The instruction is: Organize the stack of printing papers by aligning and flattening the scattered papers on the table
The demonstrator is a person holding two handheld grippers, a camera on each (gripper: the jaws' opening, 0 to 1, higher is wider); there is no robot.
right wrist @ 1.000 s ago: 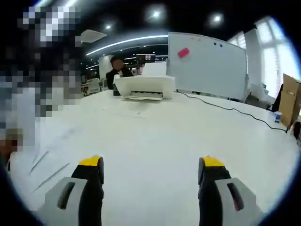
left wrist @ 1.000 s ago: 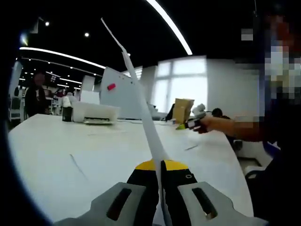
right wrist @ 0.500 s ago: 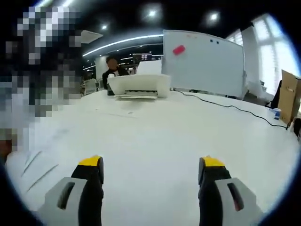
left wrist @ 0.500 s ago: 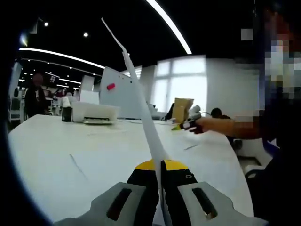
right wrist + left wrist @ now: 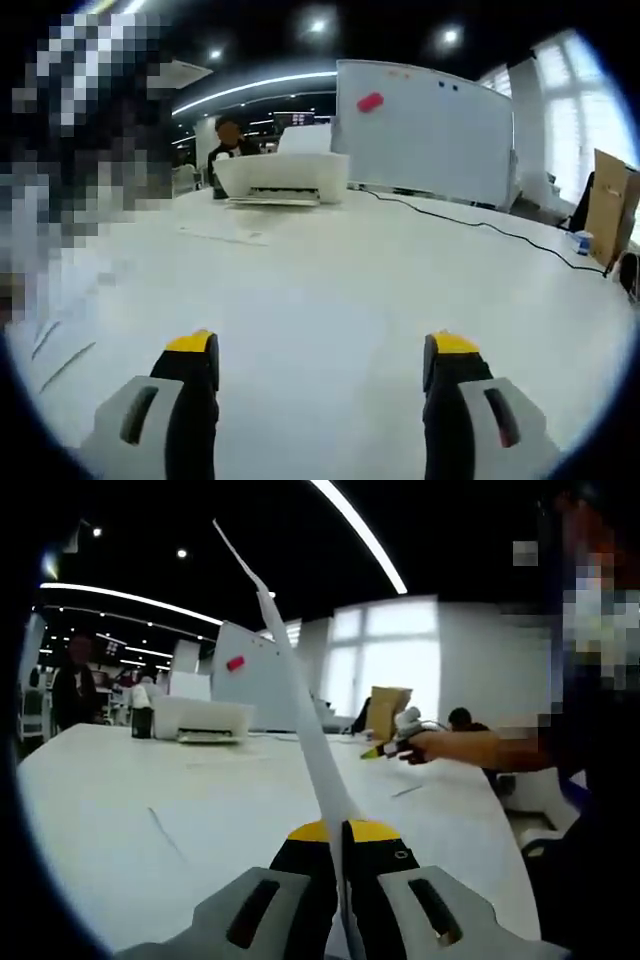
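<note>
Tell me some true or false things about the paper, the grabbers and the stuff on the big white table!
1. The left gripper is shut on a sheet of paper that stands up edge-on. True.
2. The right gripper is holding paper too. False: its jaws stand wide apart with nothing between them.
3. A white printer sits at the far side of the white table. True.
4. The whiteboard has a green mark on it. False: the mark is pink-red.
5. A dark cable runs across the table. True.
</note>
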